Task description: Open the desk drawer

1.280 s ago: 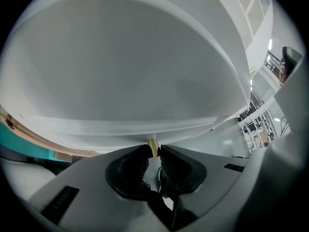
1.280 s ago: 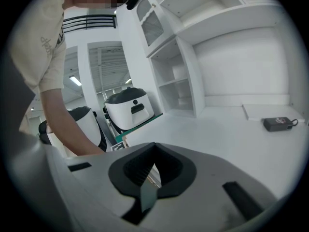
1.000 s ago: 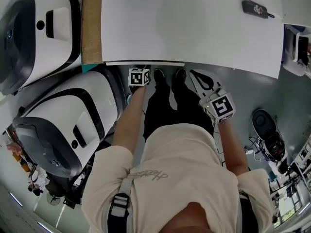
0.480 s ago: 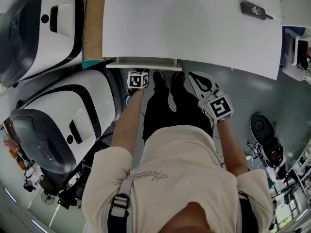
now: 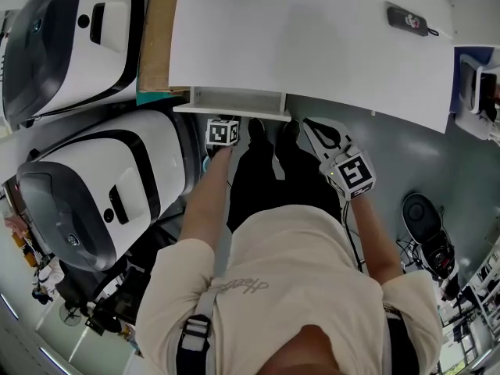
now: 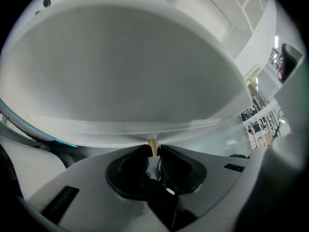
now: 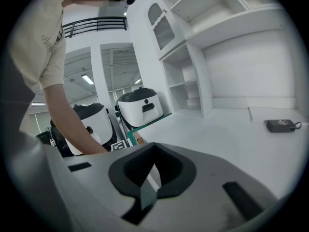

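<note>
Left gripper (image 6: 153, 150): the jaws are pinching down to a narrow slit on a small brass-coloured knob (image 6: 152, 144) and are holding nothing else.
Drawer (image 5: 230, 103): its pale front is filling the view straight ahead of the left jaws, with the knob standing out from it right at the jaw tips. From the head view, a shallow white strip of the drawer is jutting out from under the desk (image 5: 312, 45), just beyond the left gripper's marker cube.
Right gripper (image 7: 154, 151): the jaws are lying together with nothing between them. It is hanging off to the right of the left gripper, below the desk edge and apart from the drawer — taking no part in the job.
Done so far: the grip on the knob is looking secure, and the drawer is showing as cracked open by a small margin.
Left to do: most of the drawer's travel is appearing to remain, so the job is looking to be at an early stage. A straight draw back toward the person's body is seeming to be the likely next step.
Around the grippers: a black device (image 5: 408, 16) is lying on the desk top, well ahead and to the right of the right gripper. Large white machines (image 5: 101, 178) are standing to the left of the left gripper.
</note>
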Tool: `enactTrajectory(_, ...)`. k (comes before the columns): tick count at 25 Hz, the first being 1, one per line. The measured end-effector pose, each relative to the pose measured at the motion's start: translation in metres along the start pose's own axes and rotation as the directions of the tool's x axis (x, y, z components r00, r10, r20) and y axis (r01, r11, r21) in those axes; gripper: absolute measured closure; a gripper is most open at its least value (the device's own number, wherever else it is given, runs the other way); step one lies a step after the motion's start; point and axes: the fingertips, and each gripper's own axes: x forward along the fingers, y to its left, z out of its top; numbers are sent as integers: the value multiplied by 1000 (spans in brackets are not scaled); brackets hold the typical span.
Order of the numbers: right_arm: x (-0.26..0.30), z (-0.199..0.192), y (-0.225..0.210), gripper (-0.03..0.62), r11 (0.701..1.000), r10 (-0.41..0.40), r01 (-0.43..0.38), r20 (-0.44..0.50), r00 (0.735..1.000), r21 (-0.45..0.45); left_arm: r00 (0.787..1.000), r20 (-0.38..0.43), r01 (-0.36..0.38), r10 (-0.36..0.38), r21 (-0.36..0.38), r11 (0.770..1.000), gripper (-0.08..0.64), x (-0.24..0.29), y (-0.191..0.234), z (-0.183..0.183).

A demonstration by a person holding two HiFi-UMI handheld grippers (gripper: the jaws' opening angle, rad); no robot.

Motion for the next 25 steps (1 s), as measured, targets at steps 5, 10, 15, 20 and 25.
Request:
enactTrajectory(5, -3, -6, 13, 591, 1000, 15, -15, -7, 1000, -1, 1000, 2, -11, 11, -13, 1000, 480, -7, 0, -16)
enactTrajectory(10, -5, -16, 29, 591, 1000, 8, -8, -14, 1000, 5, 1000, 2, -5, 5, -12, 1000, 480, -11, -4, -31)
enactTrajectory(15, -5, -22, 50, 591, 1000, -17, 17, -18, 1000, 10, 1000, -7, 16, -16, -5, 1000, 480, -13, -4, -53)
enactTrajectory(20, -12, -26, 75, 591, 999, -45, 45, -8, 999, 16, 999, -4, 34, -33, 14, 999, 480, -20, -6, -68)
enactTrajectory(25, -22, -31, 96, 591, 997, -77, 77, -8, 997, 16, 999, 1, 44, -44, 16, 999, 480, -26, -8, -79)
